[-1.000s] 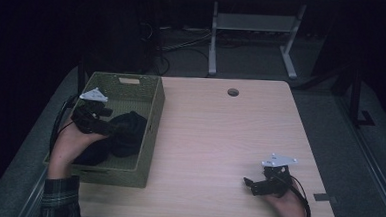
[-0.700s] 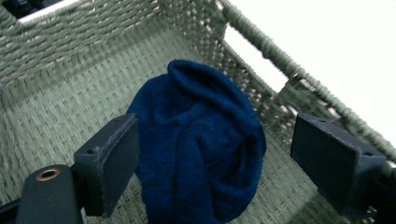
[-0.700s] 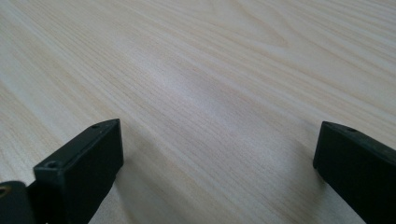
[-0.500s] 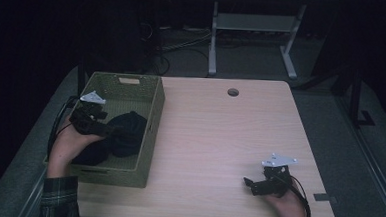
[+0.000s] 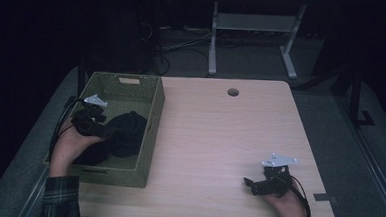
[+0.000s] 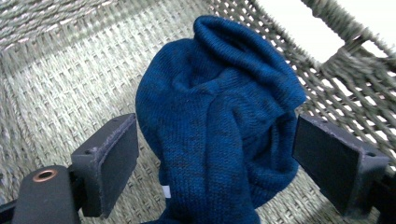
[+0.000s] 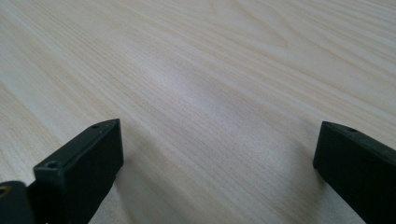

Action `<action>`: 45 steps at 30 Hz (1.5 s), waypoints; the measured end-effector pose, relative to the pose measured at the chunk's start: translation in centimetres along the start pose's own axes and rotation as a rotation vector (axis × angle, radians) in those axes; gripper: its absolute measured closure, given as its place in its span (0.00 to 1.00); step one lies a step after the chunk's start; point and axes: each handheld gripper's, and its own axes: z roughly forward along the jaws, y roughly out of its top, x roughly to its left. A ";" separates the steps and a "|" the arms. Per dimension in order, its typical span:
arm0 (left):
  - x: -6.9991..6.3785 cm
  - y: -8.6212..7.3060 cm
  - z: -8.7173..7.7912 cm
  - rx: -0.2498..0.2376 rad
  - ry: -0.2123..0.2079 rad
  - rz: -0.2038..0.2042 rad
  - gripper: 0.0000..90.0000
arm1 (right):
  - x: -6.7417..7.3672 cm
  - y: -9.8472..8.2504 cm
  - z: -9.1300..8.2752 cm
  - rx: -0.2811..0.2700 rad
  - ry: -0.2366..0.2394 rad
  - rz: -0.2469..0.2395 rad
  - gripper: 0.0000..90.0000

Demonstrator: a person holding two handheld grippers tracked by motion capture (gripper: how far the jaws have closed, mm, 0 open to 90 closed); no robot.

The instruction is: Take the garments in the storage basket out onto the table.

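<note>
Left gripper [image 6: 215, 163]: jaws spread wide astride blue knit garment [image 6: 219, 116] in basket [image 5: 152, 131], poised to grasp.
Right gripper [image 5: 249, 184]: wide open, empty, parked on surface [image 5: 219, 140].

One woven basket [image 5: 153, 121], one blue knitted garment [image 6: 219, 121], two tools.

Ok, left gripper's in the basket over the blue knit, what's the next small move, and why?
Probably close the left gripper on the blue knit garment: its jaws stand open on either side of the bunched fabric inside the woven basket, so a squeeze should catch it.

Pale wooden table [image 5: 214, 134] with round cable hole [image 5: 233, 92] near far edge.
</note>
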 end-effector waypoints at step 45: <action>0.6 -0.7 3.3 0.163 -0.033 0.011 0.65 | 0.0 0.0 0.0 -0.001 0.000 0.000 0.01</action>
